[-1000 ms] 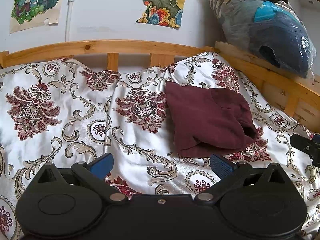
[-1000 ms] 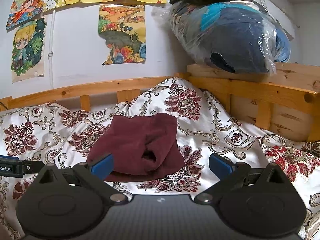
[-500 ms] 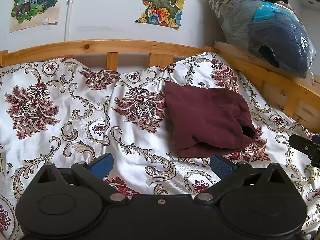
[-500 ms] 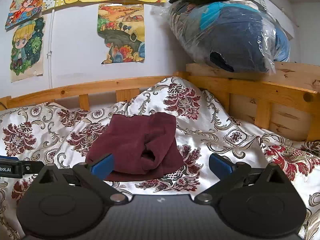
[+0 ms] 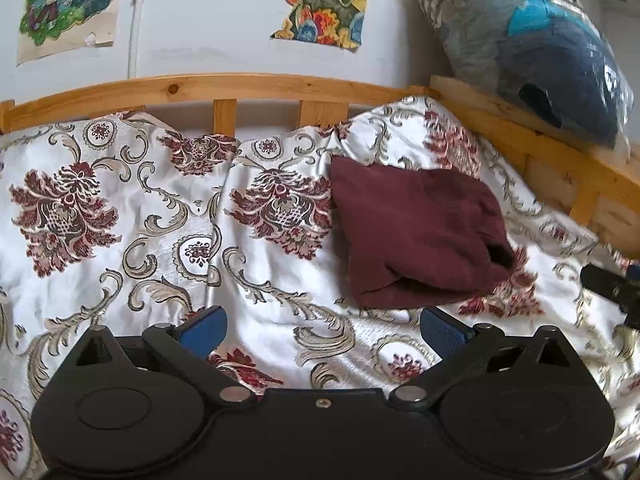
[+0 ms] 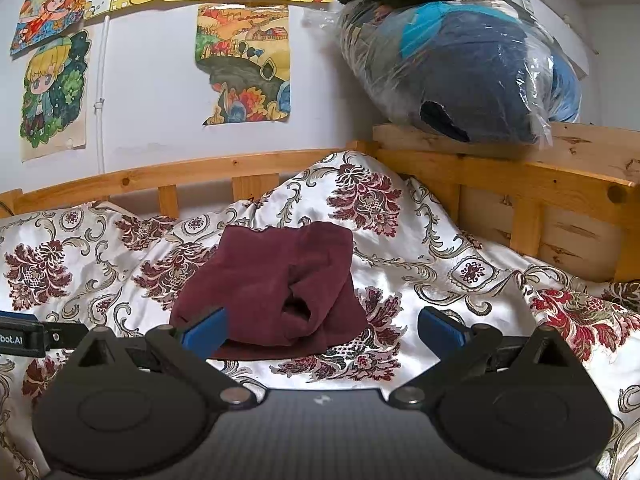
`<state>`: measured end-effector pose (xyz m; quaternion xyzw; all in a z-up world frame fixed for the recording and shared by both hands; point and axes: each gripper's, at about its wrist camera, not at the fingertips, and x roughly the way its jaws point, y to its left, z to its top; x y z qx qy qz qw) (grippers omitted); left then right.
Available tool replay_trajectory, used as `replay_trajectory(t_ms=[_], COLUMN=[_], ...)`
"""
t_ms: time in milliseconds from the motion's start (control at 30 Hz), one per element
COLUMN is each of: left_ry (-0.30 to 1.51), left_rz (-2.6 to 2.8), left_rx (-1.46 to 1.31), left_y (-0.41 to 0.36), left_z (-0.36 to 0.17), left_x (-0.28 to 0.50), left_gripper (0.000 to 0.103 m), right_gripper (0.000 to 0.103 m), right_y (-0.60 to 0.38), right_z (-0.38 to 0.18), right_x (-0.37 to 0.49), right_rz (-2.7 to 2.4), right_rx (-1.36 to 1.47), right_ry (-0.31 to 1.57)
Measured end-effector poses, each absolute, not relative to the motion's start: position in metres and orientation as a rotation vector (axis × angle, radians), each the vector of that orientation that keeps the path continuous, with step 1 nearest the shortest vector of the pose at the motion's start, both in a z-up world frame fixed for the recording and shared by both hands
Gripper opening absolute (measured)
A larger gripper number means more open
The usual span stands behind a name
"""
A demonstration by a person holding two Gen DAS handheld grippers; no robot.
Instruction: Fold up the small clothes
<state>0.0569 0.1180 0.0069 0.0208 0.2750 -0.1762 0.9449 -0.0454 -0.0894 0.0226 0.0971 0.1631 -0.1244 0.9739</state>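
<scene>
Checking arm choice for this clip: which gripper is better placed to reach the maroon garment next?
Probably the right gripper: the maroon garment lies just ahead, overlapping one fingertip. From the open left gripper, it sits off to the right.

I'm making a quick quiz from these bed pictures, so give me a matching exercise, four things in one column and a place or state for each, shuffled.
Things:
1. maroon garment
2. plastic-wrapped bundle
3. drawings
4. left tool

Places or states:
A. stuck on the wall
B. open, holding nothing
C. folded on the floral bedspread
D. resting on the wooden bed frame

Pairs: 1-C, 2-D, 3-A, 4-B
</scene>
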Motion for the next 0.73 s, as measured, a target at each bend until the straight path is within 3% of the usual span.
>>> replay_trajectory(t_ms=[733], left_ry=[0.591], left_rz=[-0.348], left_rx=[0.075], left_y=[0.1152], left_z=[0.0043], left_x=[0.059], left_gripper=[0.102], right_gripper=[0.103], right_y=[-0.0881], right_z=[0.0216], right_x=[-0.0413], right_rz=[-0.25], right_rx=[0.187], right_ry=[0.35])
